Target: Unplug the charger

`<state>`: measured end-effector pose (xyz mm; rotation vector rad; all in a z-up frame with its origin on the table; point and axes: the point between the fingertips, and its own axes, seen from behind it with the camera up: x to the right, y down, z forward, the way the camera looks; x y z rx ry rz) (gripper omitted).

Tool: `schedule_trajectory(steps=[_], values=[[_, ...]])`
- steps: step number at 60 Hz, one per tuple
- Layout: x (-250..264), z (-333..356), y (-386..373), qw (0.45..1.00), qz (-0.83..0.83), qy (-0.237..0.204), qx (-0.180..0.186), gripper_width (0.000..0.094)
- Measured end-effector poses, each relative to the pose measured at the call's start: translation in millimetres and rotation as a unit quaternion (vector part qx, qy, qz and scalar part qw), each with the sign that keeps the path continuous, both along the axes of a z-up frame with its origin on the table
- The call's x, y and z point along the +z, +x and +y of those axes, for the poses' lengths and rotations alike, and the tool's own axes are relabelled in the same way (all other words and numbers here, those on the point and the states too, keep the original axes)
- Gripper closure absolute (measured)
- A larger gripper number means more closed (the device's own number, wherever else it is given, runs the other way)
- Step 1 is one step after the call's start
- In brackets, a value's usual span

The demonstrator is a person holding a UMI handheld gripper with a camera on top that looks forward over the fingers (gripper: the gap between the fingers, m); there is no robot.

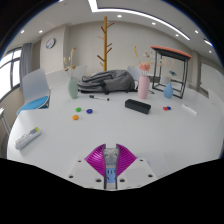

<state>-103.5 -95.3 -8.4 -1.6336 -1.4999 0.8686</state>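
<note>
Gripper fingers pressed together, holding nothing, above the white counter. Charger not identifiable. Pink bottle stands upright beyond, contents indiscernible, beside a dark flat box.

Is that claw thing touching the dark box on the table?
Apart. The gripper view shows bare white table between the gripper and the dark box.

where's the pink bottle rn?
Pink bottle stands far across the white table, beyond the gripper, between the grey clothes heap and dark box.
</note>
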Motion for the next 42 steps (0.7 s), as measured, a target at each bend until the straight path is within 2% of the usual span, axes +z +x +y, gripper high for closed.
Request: schedule_trajectory(steps=[4,12,13,15,17,21,26,32,36,42], values=[[0,-3,-1,1.0,-0.005,-0.001,0.016,0.0862],[12,-2,2,0.999,-0.011,-0.041,0.033,0.088],[29,-1,-1,0.999,0.016,-0.032,0.036,0.0881],[75,9,-6,0.996,0.078,0.029,0.036,0.0881],[125,13,-13,0.992,0.114,0.047,0.038,0.0883],[154,7,-24,0.994,0.101,-0.006,0.036,0.0883],[188,40,-30,0.995,0.101,0.001,0.02,0.0882],[195,84,-20,0.996,0.088,0.014,0.01,0.0883],[181,121,-7,0.997,0.067,0.042,0.0,0.0882],[141,170,18,0.998,0.02,0.058,-0.014,0.0881]])
